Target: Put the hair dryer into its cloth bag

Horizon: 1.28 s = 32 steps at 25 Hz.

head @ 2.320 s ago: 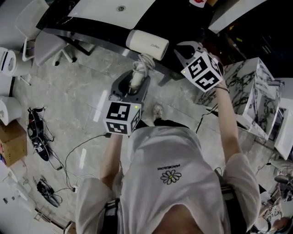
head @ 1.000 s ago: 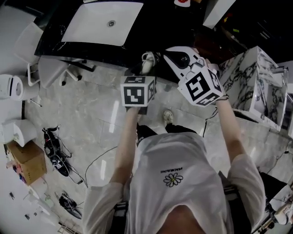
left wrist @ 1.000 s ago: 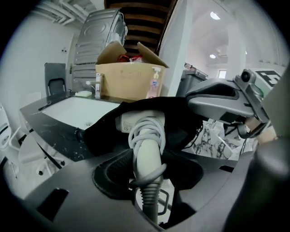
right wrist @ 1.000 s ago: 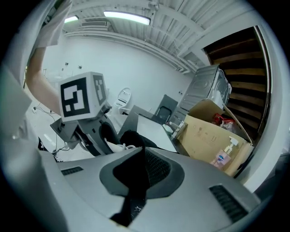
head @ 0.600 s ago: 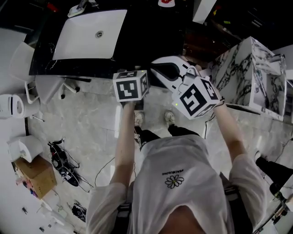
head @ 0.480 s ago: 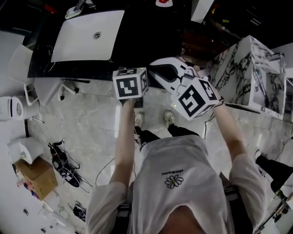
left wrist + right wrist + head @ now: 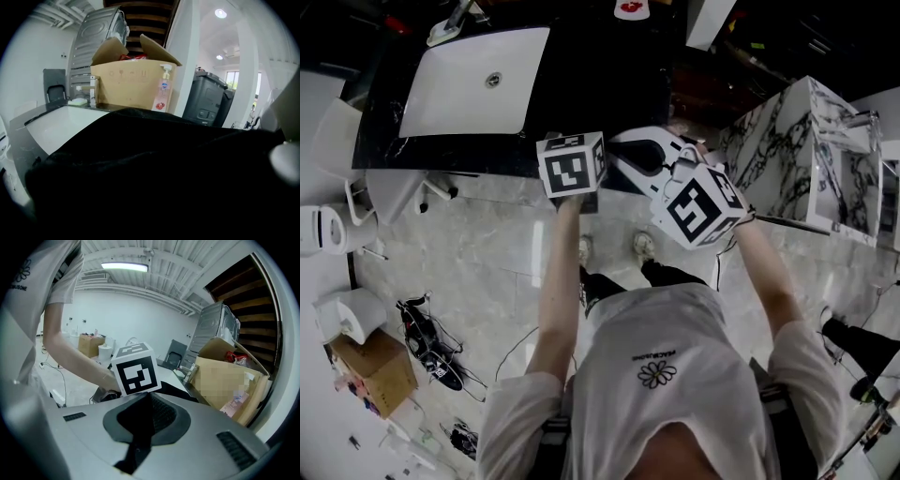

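**A:** Got eyes on the plain black cloth bag (image 7: pixel 154 178)?

**B:** Yep. Matte, soft, creased in long shallow folds, with no print or tag showing. Fills the whole lower half of the left gripper view. Draped right over the front of the left gripper (image 7: pixel 572 165), so no telling open from closed there. Held up in the air over the front edge of the glossy black counter (image 7: pixel 609 75), near the white rectangular sink (image 7: pixel 459 84).

**A:** And the hair dryer?

**B:** Can't make out the dryer in any view. Only a pale rounded blob (image 7: pixel 283 161) at the right edge of the left gripper view, too blurred to name.

**A:** Right gripper (image 7: pixel 140 425)?

**B:** Clamped shut on a strip of that black cloth, nipped in the seam between the two grey jaws. Close beside the left one in the head view.

**A:** Any writing to read?

**B:** Big to small, then:
- Open brown cardboard box (image 7: pixel 126 86) behind the sink. Little handling symbols along the top, no legible words.
- White T-shirt (image 7: pixel 675 403) with a daisy print and a line of small lettering above, too tiny to read.
- White pump bottle (image 7: pixel 161 93) in front of the box. Red-and-blue label, unreadable.
- Black-and-white square markers on both cubes, no text.
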Motion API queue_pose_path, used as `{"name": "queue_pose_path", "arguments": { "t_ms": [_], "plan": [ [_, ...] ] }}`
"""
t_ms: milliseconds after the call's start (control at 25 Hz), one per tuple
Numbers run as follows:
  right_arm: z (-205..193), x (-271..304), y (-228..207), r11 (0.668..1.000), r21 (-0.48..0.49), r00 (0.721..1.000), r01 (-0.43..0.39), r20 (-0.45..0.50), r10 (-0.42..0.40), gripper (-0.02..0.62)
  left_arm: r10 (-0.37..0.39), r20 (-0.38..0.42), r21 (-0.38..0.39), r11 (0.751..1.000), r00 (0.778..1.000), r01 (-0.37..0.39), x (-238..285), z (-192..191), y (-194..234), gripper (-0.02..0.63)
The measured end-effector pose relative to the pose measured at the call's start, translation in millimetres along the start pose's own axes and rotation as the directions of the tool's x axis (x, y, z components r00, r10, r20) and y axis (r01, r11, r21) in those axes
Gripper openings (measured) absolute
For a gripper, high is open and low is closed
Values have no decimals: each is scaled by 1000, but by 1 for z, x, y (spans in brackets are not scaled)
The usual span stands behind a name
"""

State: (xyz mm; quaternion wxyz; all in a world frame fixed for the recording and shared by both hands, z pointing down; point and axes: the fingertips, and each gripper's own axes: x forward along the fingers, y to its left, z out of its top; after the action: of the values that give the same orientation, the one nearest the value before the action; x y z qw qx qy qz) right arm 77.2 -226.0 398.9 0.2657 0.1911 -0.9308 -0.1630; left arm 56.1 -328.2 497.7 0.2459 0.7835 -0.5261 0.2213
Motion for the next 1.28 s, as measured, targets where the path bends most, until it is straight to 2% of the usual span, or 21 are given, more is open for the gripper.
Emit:
{"name": "queue_pose_path", "arguments": {
  "t_ms": [160, 280, 480, 560, 600, 920, 1280],
  "plan": [
    [-2, 0, 2, 1000, -1, 1000, -4, -6, 4, 21, 4, 52, -9, 1000, 999, -3, -6, 5, 1, 220],
    [-2, -2, 1, 1000, -4, 1000, 0, -13, 0, 21, 26, 103, -6, 1000, 994, -25, -23, 8, 5, 272],
    [-2, 0, 6, 1000, -18, 1000, -2, -14, 2, 21, 7, -10, 11, 1000, 1000, -7, -46, -30, 1, 265],
    [-1, 0, 9, 1000, -20, 1000, -8, -11, 8, 21, 8, -45, 9, 1000, 999, -7, -45, -39, -1, 187],
    [0, 0, 11, 1000, -21, 1000, -13, -10, 13, 21, 10, -52, 11, 1000, 999, -9, -44, -40, -1, 169],
    [-1, 3, 23, 999, 7, 999, -44, -13, 44, 21, 15, -34, 10, 1000, 999, -15, -30, -26, -2, 161],
    [2, 3, 16, 999, 13, 999, -34, -11, 34, 21, 2, -18, 9, 1000, 1000, -2, -15, -13, 1, 163]
  ]
}}
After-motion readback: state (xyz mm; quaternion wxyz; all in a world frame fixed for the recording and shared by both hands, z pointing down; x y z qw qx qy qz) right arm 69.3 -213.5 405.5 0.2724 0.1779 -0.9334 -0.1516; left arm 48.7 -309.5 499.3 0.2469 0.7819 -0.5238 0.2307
